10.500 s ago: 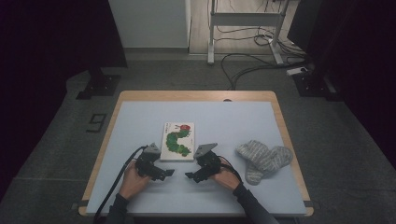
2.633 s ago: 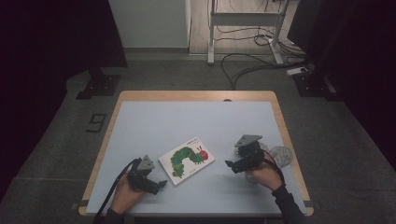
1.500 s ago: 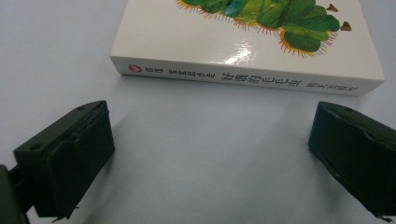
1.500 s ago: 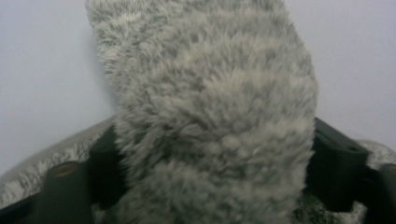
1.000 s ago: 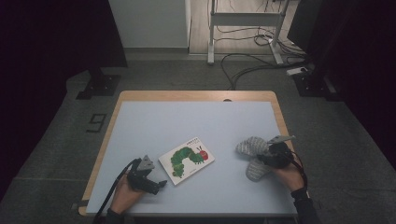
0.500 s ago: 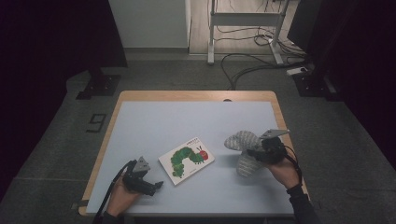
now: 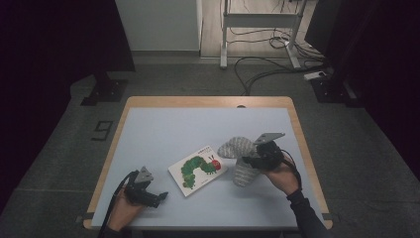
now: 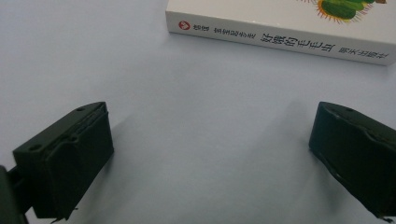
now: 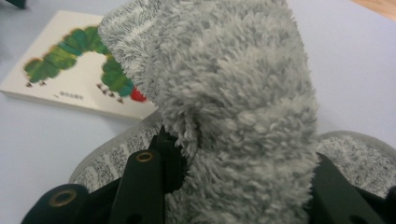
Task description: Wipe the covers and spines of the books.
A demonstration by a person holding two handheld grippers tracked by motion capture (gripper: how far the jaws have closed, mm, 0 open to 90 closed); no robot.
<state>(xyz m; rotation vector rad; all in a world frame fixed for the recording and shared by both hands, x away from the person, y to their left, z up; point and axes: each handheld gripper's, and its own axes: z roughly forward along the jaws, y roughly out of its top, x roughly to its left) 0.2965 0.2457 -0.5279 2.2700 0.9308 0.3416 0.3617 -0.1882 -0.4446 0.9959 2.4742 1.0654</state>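
Right gripper (image 7: 249,159), held over the table's right-centre, is clamped on a fuzzy grey sock (image 7: 236,147); seen from its own camera the fabric (image 9: 224,93) bulges up thick btwn the two black jaws, which press it from both sides. Sock hangs lifted off the surface in the high view, its free end pointing twd the book. 2nd grey sock (image 7: 244,172) lies flat on the table directly below/beside the gripper, just in front of the person's right hand (image 7: 281,174); in the right gripper view it shows as a grey band (image 9: 100,161) under the held one. Can't tell whether the two socks touch.

Left gripper (image 7: 159,198) sits low at the table's near-left, in the person's left hand (image 7: 124,212), jaws spread wide w/ nothing btwn them, only bare table (image 8: 196,121) showing in the gap. It points twd the book, near but apart from it.

Picture book (image 7: 198,169) w/ green caterpillar on a white cover lies flat at table centre, turned at an angle, btwn the two grippers. Its spine w/ printed characters (image 8: 280,39) faces the left gripper. Book's right corner sits just beside the lifted sock; contact unclear. Table (image 7: 198,124) has a pale blue top w/ wooden rim; cable trails from each gripper.
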